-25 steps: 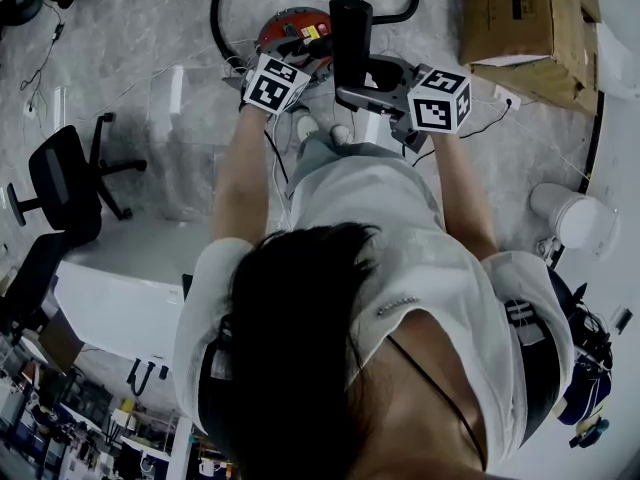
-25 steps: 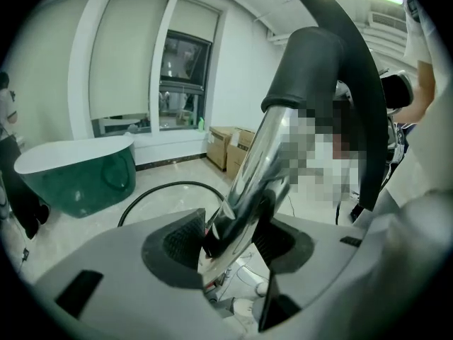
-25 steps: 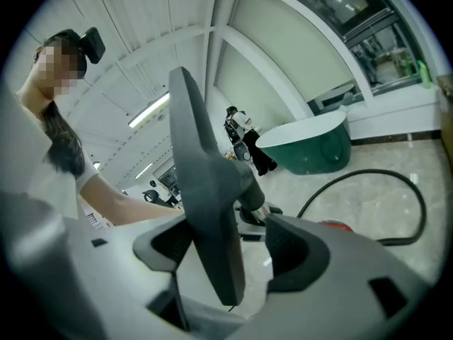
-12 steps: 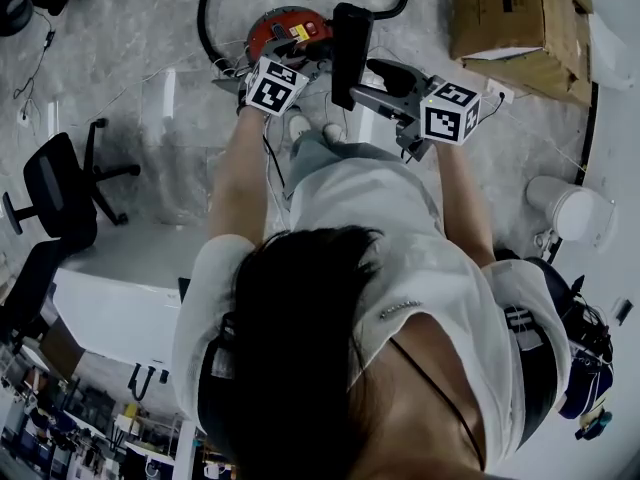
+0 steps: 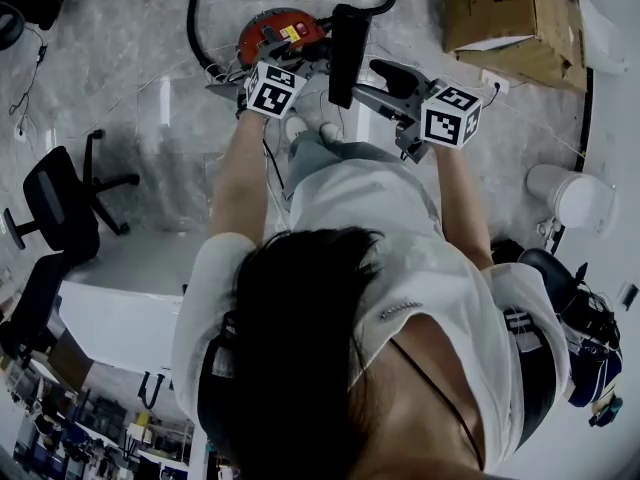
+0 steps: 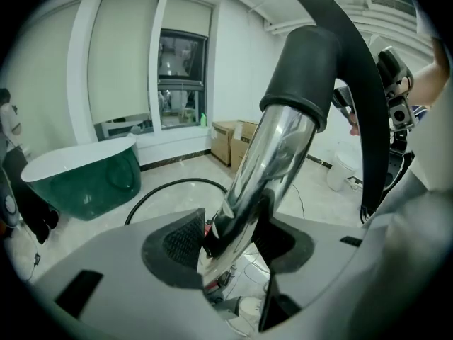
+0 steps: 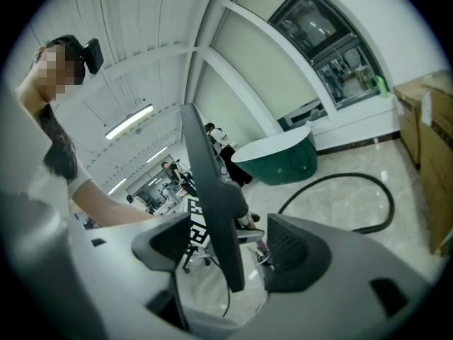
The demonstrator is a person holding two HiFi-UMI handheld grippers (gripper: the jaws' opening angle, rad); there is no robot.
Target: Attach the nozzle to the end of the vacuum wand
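A: Where's the nozzle [image 7: 207, 165]?

B: In the right gripper [image 7: 228, 249]. It's a flat black piece standing upright and edge-on between the jaws, which hold it off the floor with its slanted tip pointing down. From above, it sits just right of the red vacuum canister [image 5: 262, 30].

A: And the wand?

B: The left gripper [image 6: 233, 239] has it. Its jaws are fairly wide but clamped on the chrome wand [image 6: 272, 154], a little below the black cuff [image 6: 301, 73]. That gripper is right beside the canister, on the person's side.
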